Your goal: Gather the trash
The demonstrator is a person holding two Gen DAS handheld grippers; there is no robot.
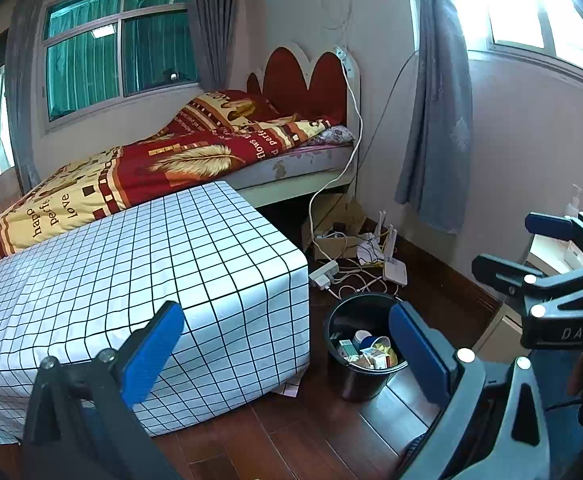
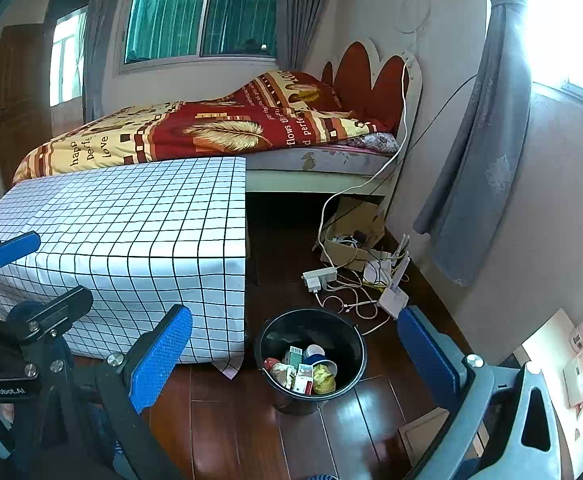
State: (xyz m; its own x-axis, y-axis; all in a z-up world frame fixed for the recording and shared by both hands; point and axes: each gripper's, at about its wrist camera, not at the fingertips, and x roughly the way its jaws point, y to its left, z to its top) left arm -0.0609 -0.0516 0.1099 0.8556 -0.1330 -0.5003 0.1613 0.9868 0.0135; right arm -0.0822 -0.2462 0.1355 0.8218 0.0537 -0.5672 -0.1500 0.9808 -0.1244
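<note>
While both spread wide and hold nothing, left tool (image 1: 287,354) and right tool (image 2: 295,358) hang above the black bin (image 2: 269,336).

The desk (image 2: 131,216) stands on the floor (image 2: 231,420) in front of the bed (image 2: 211,132), its far edge against the bed's side. The bin (image 2: 311,356) sits on the floor just off the desk's near right corner, apart from it, with the trash (image 2: 303,372) lying in its bottom — cartons, cups and wrappers heaped together. Behind the bin, toward the wall, a power strip (image 2: 319,278), loose cables (image 2: 351,300) and a router (image 2: 391,300) lie on the floor; behind those, a cardboard box (image 2: 351,232) sits at the foot of the headboard (image 2: 375,76). A curtain (image 2: 479,160) hangs right of the headboard.
</note>
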